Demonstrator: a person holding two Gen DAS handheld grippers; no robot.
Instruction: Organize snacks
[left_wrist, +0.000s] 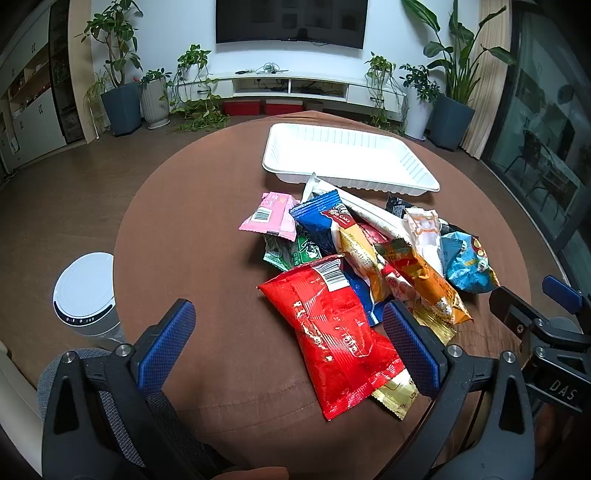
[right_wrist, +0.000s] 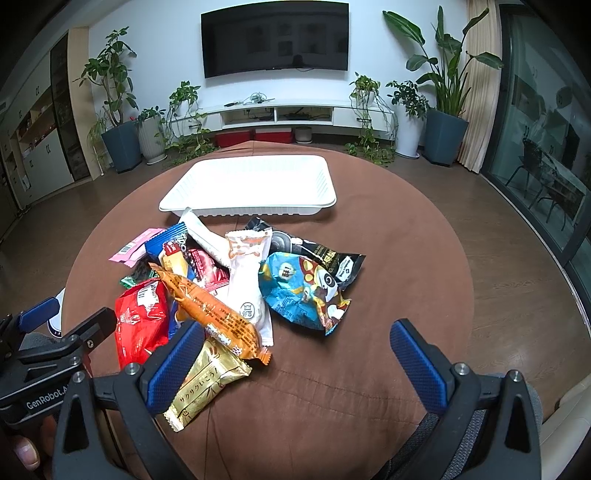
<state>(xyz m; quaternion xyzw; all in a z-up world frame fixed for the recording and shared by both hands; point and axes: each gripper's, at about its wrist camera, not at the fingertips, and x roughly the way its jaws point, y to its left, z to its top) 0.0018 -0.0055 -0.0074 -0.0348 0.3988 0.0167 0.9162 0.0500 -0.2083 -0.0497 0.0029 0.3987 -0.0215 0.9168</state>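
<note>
Your left gripper (left_wrist: 288, 347) and right gripper (right_wrist: 295, 365), jaws spread wide, grip nothing (both hover near the snack pile (right_wrist: 236, 284)); pile sits just before the white tray (right_wrist: 251, 184) on the tabletop (right_wrist: 388, 258).

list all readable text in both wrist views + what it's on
"DAS": right gripper body, left wrist view.
"GenRobot.A", cut off: left gripper body, right wrist view.
"Roll Cake": blue packet.
"サクサクいこう!": gold packet.
Barcode digits on the red bag and pink packet: too small.
</note>
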